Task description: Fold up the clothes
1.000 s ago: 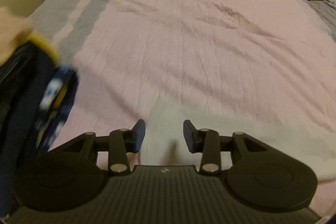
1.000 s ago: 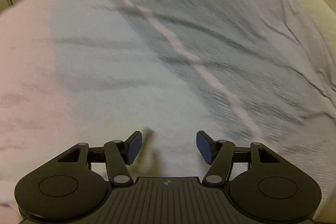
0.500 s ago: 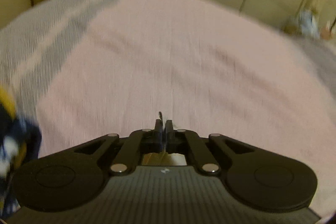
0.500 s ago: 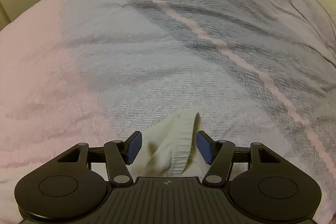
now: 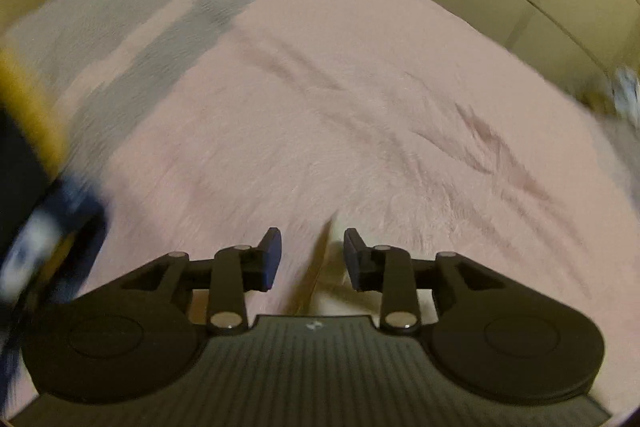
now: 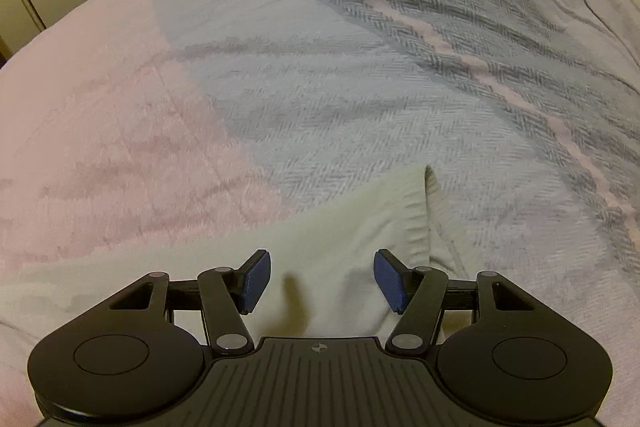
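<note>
Well, soft cream cloth (image 6: 352, 227) w/ pointed corner on fuzzy pink/grey blanket (image 6: 120, 131).

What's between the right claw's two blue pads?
Right wrist view: cream knit garment lies under and between the open right claw; pads not touching it.

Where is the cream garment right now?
In the right wrist view, the cream garment lies on the bed's blanket, where pink meets grey, directly beneath the open right gripper.
</note>
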Motion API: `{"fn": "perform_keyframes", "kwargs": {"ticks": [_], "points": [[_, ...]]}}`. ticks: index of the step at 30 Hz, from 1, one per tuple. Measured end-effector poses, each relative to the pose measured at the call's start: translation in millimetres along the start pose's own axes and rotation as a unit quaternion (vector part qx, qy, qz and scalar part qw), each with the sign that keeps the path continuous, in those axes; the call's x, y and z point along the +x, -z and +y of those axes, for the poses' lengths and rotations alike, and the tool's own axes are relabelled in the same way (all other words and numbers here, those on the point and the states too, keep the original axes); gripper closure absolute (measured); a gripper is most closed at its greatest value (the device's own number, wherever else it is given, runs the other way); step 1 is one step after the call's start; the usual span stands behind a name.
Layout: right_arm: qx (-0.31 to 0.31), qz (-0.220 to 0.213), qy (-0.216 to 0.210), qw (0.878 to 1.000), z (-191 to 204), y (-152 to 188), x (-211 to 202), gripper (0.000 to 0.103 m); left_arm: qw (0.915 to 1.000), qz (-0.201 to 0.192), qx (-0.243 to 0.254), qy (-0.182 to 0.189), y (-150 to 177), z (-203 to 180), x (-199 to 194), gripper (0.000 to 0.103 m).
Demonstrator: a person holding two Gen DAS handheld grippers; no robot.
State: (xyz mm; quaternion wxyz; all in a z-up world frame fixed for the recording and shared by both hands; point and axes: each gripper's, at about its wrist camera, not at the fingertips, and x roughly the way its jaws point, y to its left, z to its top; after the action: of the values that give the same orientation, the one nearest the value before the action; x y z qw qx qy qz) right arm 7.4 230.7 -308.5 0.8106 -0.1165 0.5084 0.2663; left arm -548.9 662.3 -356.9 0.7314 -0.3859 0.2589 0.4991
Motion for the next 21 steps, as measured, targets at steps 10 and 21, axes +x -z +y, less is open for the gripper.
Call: {"fn": "perform_keyframes", "kwargs": {"ticks": [10,21], "points": [[0.027,0.022,-0.015,0.999,0.4,21.0,-2.2,0.042,0.9756,0.047,-0.209,0.046,51.0,17.7,14.8,0.078],[0.062,0.006,0.007,0.998,-34.7,35.5,-28.3,0.042,0.9982,0.027,0.052,0.015,12.4,-15.5,-38.8,0.103]]}}
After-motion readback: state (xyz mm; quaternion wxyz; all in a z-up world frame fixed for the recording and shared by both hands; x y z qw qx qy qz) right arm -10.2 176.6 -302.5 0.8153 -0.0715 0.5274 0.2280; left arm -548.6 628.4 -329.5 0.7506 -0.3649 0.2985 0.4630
